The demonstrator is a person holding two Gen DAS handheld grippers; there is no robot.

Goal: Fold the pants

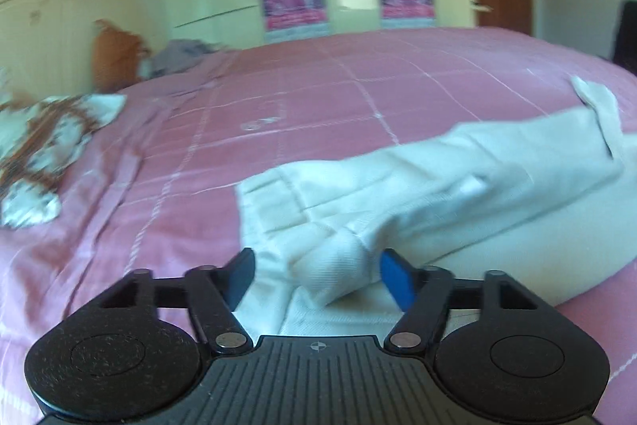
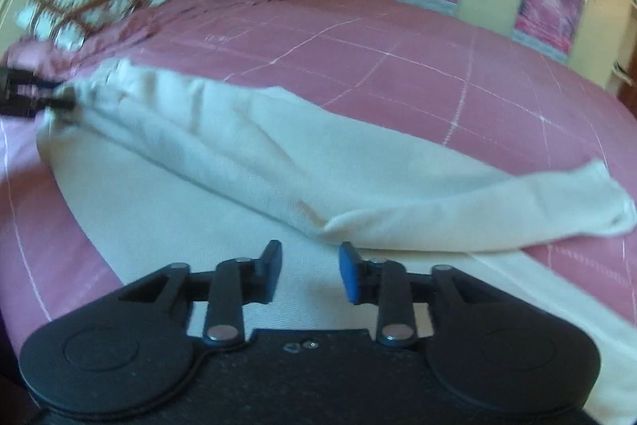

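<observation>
Pants [image 1: 398, 186] bunch between left fingers [image 1: 392, 275]; right fingers [image 2: 348, 275] spread, empty.

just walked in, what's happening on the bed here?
A person with two handheld grippers is folding cream pants on a pink bedspread. The left gripper has bunched fabric at the waistband end between its fingers. The right gripper is open over the lower pant leg, holding nothing. One leg lies doubled over the other, not flattened yet.
</observation>
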